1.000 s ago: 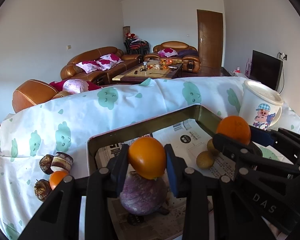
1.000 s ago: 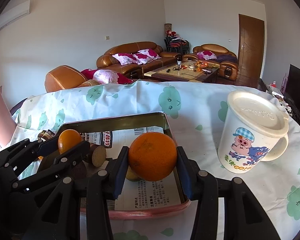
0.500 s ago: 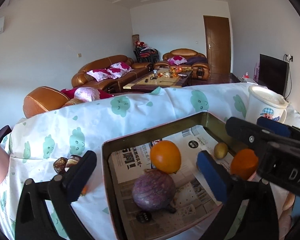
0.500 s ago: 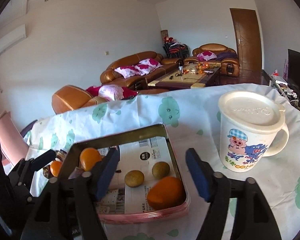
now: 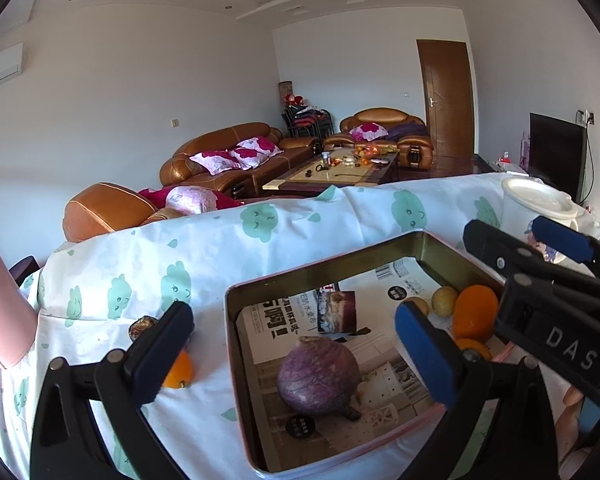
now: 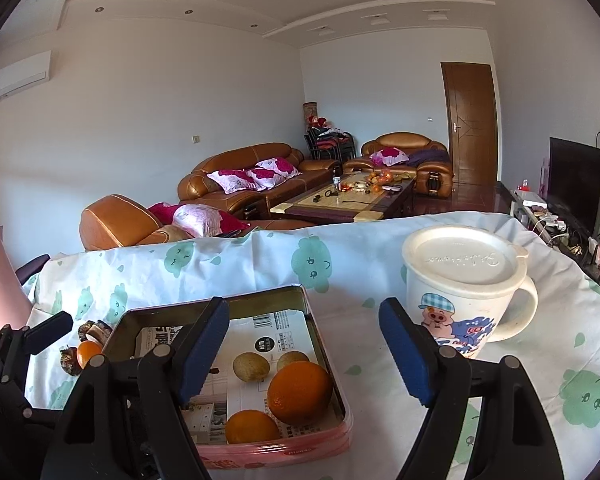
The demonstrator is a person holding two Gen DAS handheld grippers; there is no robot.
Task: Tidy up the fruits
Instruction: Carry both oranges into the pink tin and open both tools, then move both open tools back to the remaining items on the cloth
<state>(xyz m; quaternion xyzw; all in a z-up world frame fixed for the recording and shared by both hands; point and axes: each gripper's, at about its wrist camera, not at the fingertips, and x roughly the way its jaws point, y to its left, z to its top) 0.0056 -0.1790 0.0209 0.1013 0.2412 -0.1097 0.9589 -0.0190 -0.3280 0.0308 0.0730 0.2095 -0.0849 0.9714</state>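
Note:
A metal tin tray (image 5: 324, 264) (image 6: 324, 344) lined with newspaper sits on the cloth-covered table. In it lie a purple round fruit (image 5: 318, 376), two oranges (image 6: 300, 392) (image 6: 252, 426) and two small yellow-green fruits (image 6: 252, 366). My left gripper (image 5: 296, 354) is open and empty above the tray's left side. My right gripper (image 6: 304, 354) is open and empty above the tray's right end. An orange (image 5: 178, 372) (image 6: 88, 352) and dark shrivelled fruits (image 5: 140, 326) lie on the cloth left of the tray.
A white lidded mug (image 6: 464, 284) with a cartoon pig stands right of the tray. A pink object (image 5: 0, 304) stands at the table's left edge. Sofas and a coffee table (image 6: 340, 200) lie beyond the table.
Both grippers opened and let go of their oranges, which now lie in the tray. Both grippers have pulled back and up from the tray.

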